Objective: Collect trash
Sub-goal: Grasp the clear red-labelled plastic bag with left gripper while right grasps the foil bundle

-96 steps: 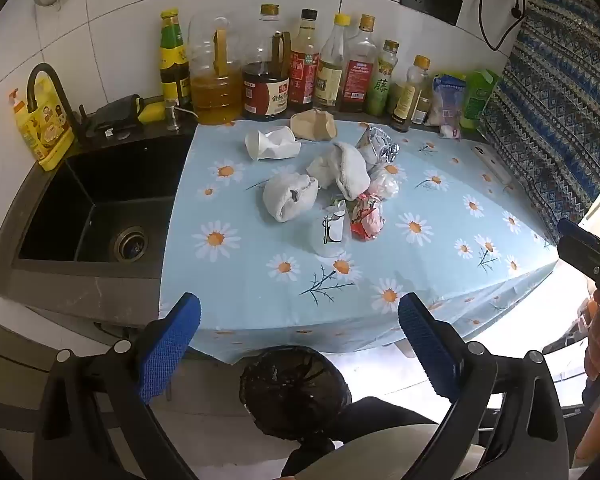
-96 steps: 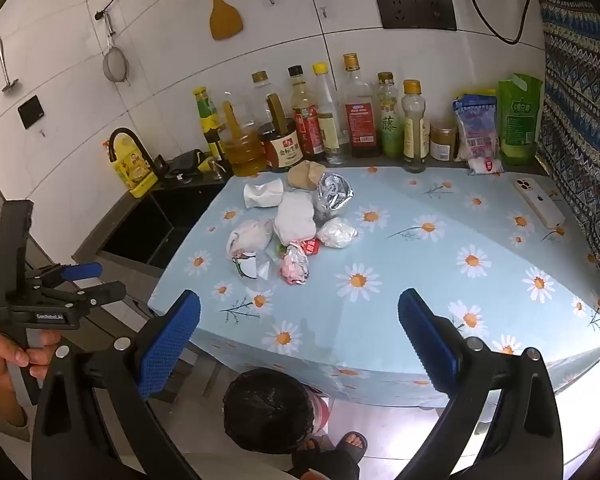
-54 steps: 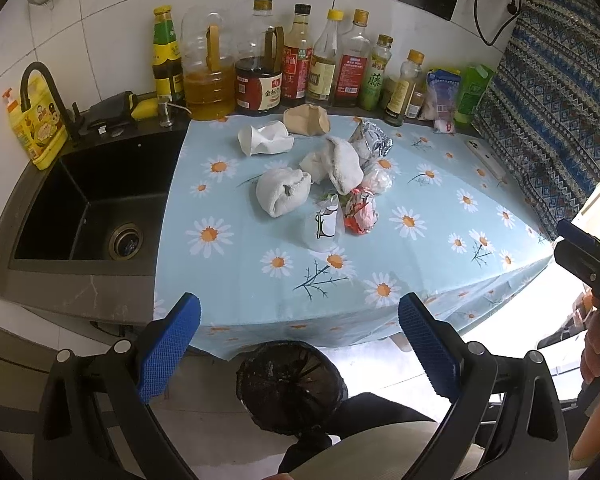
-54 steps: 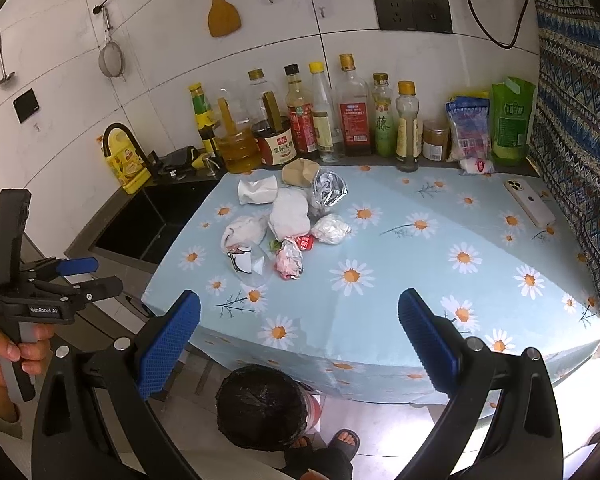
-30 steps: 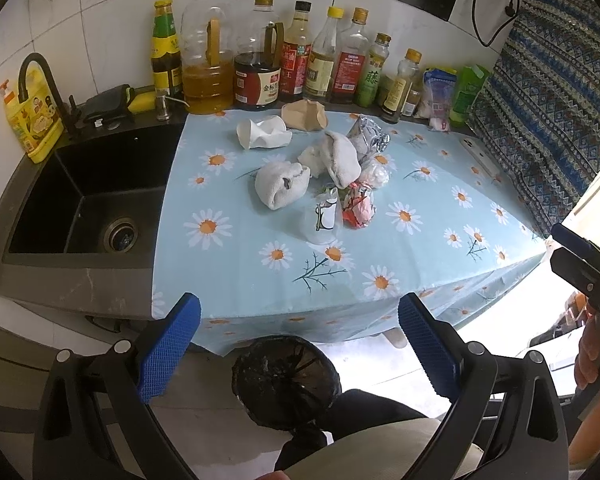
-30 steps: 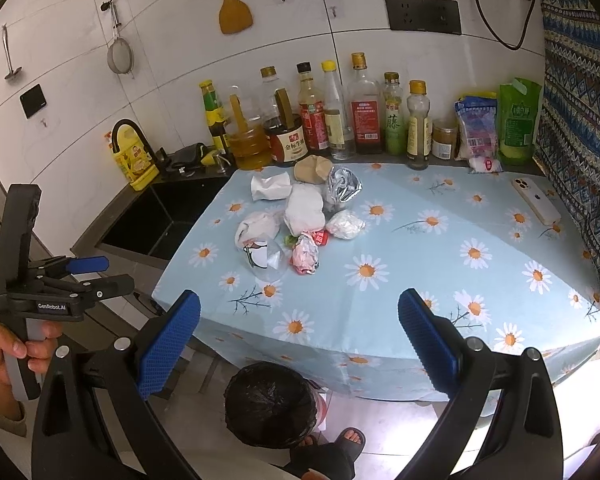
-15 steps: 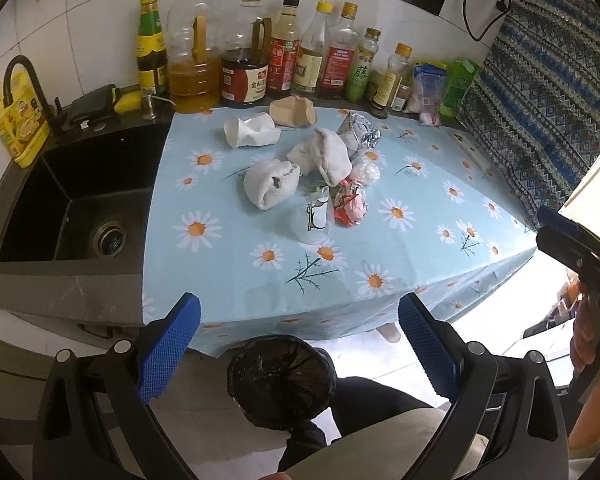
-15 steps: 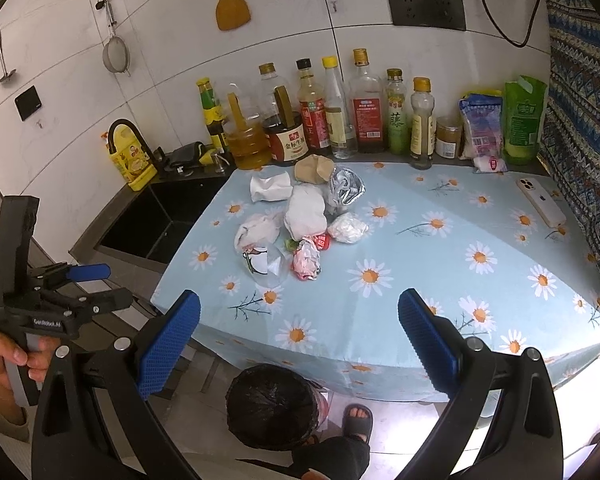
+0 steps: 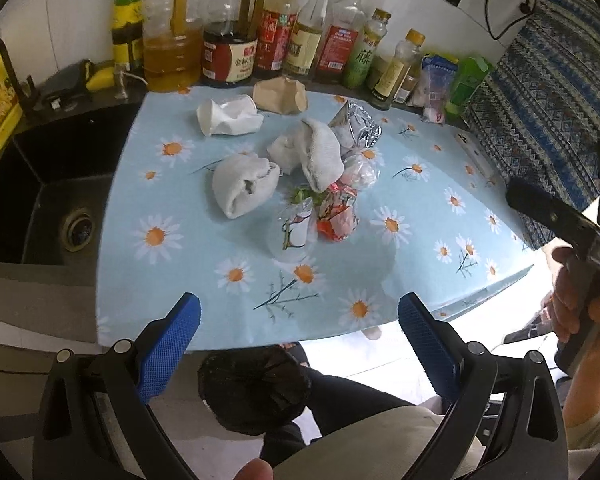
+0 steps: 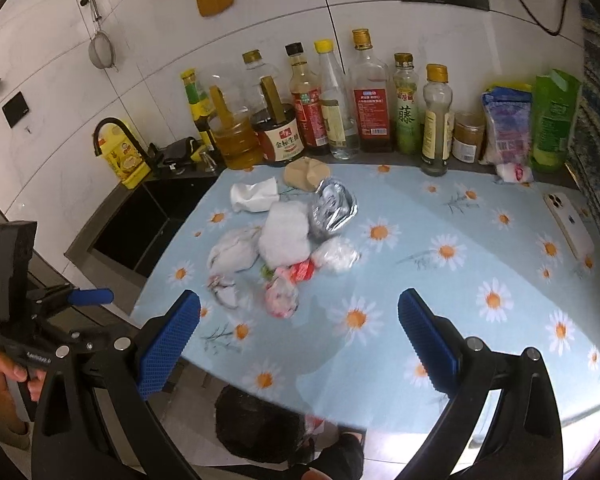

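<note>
Though small, "金标生抽" on soy jug (image 10: 278, 136)

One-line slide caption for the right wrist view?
Open right gripper above trash pile on daisy tablecloth; bin below.

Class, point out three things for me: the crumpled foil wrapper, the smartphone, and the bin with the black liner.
crumpled foil wrapper (image 10: 332, 210): right wrist view, shiny middle.
smartphone (image 10: 570, 226): right wrist view, pale back.
bin with the black liner (image 9: 254, 386): left wrist view, liner.
</note>
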A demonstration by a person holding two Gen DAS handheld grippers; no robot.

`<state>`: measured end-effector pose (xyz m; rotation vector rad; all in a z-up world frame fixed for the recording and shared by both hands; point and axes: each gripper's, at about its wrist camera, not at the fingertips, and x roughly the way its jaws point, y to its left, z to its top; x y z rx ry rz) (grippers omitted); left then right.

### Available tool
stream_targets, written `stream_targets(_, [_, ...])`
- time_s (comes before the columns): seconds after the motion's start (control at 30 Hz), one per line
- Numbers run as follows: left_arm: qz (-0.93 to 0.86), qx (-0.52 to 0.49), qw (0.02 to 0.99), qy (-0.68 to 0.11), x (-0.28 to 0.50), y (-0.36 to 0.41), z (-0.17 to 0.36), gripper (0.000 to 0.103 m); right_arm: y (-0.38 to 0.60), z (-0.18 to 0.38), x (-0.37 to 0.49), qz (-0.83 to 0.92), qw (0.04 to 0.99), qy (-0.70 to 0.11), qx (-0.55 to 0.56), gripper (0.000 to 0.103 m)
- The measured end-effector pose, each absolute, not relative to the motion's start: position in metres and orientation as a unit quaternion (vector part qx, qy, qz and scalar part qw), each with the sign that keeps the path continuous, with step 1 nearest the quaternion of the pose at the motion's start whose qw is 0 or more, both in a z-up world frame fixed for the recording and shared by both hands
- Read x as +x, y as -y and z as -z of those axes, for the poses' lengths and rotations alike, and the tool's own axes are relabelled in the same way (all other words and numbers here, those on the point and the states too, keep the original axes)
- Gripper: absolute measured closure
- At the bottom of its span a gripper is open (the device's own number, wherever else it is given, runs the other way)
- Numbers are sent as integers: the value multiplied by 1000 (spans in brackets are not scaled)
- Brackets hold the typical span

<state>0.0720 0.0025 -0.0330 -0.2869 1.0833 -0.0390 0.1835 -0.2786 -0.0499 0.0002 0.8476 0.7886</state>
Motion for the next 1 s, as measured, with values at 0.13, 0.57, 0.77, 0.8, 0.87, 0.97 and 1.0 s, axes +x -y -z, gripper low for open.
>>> stream_targets(0.13, [11,-152,839,-523,93,-4,45,8,267,59,220,-385,825,-413,-1,5])
stream_targets(0.57, [-20,-214,804,-555,150,-14,97,16,210,117,317,-409,778,-477,-13,8])
stream_targets(0.77, [-33,-230,791,-566,167,-17,112,18,185,138,346,-419,758,-500,-23,8])
stream_targets(0.8, [-34,-228,790,-568,169,-16,114,18,182,140,348,-420,756,-502,-25,8])
stream_targets(0.87, [-37,-221,789,-572,174,-14,117,22,175,146,354,-421,750,-509,-30,15])
stream_targets(0.97, [-44,-215,783,-582,178,-12,124,25,169,154,363,-419,743,-522,-30,22])
stream_targets(1.0, [-45,-214,781,-584,179,-12,126,26,169,156,364,-419,741,-524,-27,24])
